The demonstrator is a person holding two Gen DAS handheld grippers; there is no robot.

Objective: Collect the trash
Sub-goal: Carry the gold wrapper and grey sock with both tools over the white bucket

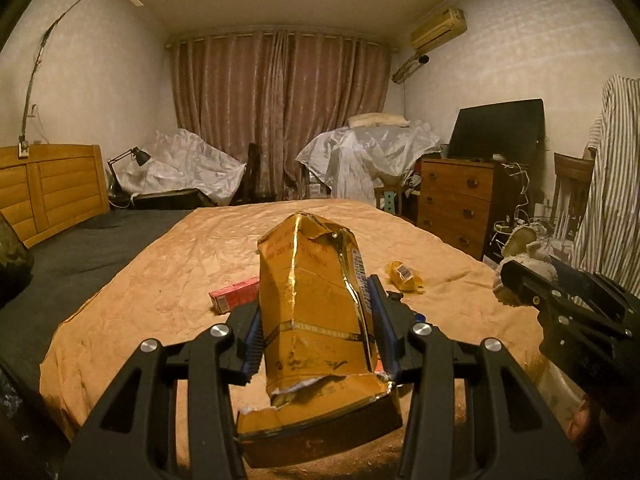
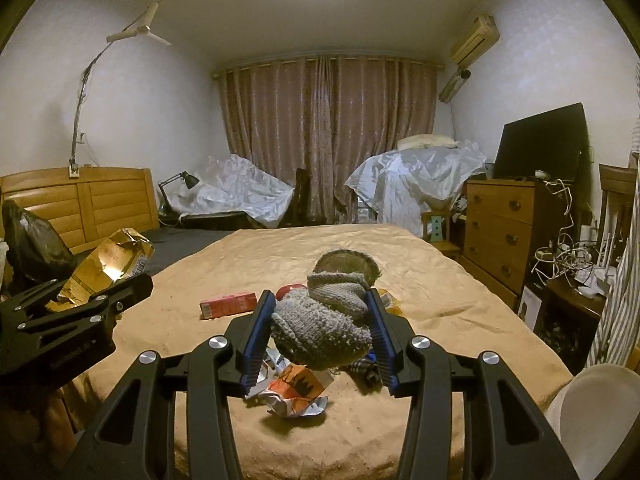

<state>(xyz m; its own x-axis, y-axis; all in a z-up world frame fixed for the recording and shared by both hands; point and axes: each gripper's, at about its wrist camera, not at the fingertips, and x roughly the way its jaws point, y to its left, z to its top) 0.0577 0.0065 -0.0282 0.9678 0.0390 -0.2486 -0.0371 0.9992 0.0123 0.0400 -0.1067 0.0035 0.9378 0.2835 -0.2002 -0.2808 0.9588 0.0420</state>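
With the left gripper clamping a torn gold carton and the right gripper pinching a grey knitted slipper above the bed, a red box and crumpled wrapper remain there.

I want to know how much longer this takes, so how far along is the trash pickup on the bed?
Nothing visibly binned yet. In hand: the left gripper clamps a torn gold carton, and the right gripper clamps a grey knitted slipper, both lifted off the bed. Left on the bedspread: a red box, a crumpled orange wrapper and a yellow wrapper.
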